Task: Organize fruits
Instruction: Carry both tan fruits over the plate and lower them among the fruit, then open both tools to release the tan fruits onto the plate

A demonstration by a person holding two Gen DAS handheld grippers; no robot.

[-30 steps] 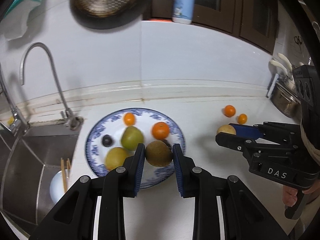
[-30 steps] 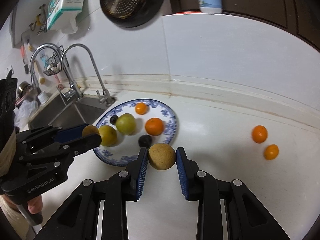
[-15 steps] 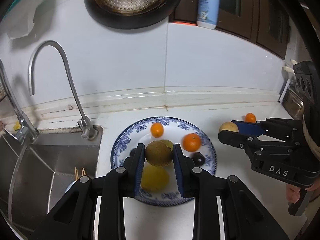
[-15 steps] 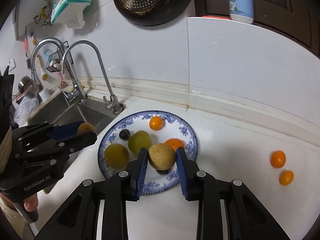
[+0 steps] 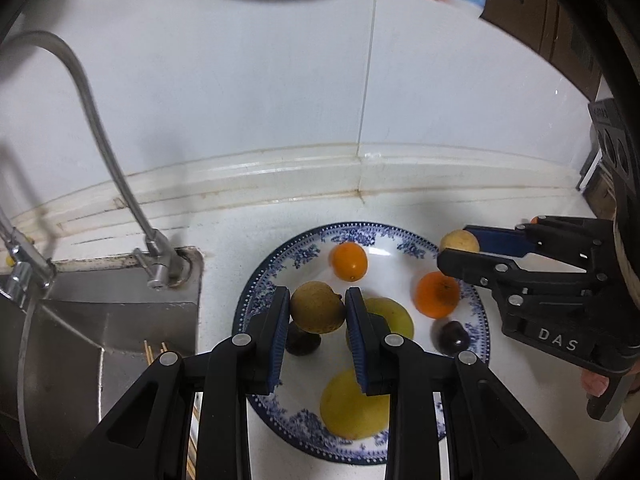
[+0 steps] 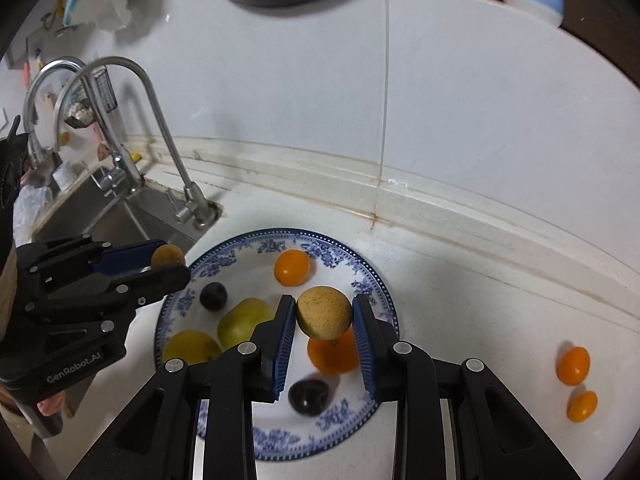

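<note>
Both grippers were over the blue-patterned white plate (image 6: 372, 276), each loaded: left gripper (image 5: 318, 310) pinched a brown round fruit (image 5: 317, 307), right gripper (image 6: 324, 318) a tan speckled one (image 6: 324, 312). Risk: either fruit dropped onto the crowded plate could roll off. Plate held two oranges, two yellow-green fruits, two dark plums; two small oranges (image 6: 574, 366) were on the counter.

We carried two black plastic claws. The left claw (image 5: 316, 312) had blue ribbed pads (image 5: 279, 336) inside its fingers and round silver screws (image 5: 241, 339) at the joints. Seen from the other side, its body bore the white lettering "GenRobot.AI". The right claw (image 6: 325, 322) matched it, with blue pads (image 6: 285, 338) and silver screws (image 6: 247, 347), and white letters "DAS".
</note>
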